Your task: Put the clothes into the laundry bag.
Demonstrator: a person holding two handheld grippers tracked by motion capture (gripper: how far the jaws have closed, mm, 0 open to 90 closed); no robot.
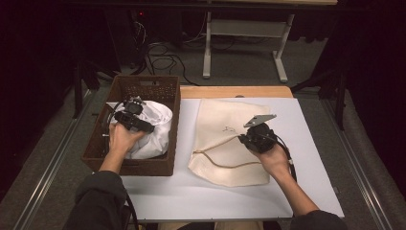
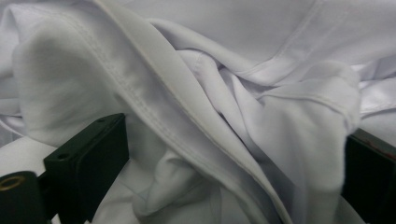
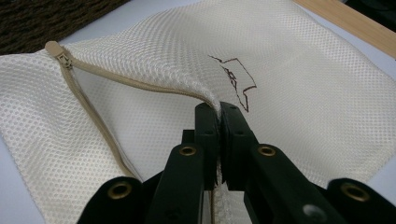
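One cream mesh laundry bag [image 1: 230, 139] lying flat on the white tabletop [image 1: 306, 158], its upper edge beside the zip [image 3: 88, 107] pinched up off the lower layer by the right gripper [image 3: 219, 108], jaws clenched tight on that mesh edge. Zip slider [image 3: 55, 48] up and to the left of those jaws, well apart from them; a small dark printed outline [image 3: 236, 79] on the mesh just past their tips. Left of that bag, one dark brown woven basket [image 1: 165, 91] standing half on the tabletop's left edge, packed with one bundle of crumpled white cloth [image 1: 155, 127]. Left gripper [image 1: 135, 119] down inside the basket on that cloth, jaws spread wide with folds and stitched hems [image 2: 154, 116] bulging up between them, pads not pressing the fabric: released. Basket wall close on both sides of that gripper, bag well off to its right. Two grippers, two hands, one bag, one basket, one heap of cloth. Beyond the far ends of bag and basket, a strip of bare wood [image 1: 234, 91] along the table's back edge. Grey carpeted floor [image 1: 239, 62] all round, loose black cables [image 1: 160, 60] trailing over it behind the basket, one white table frame [image 1: 244, 45] farther back, dark curtains to either side.
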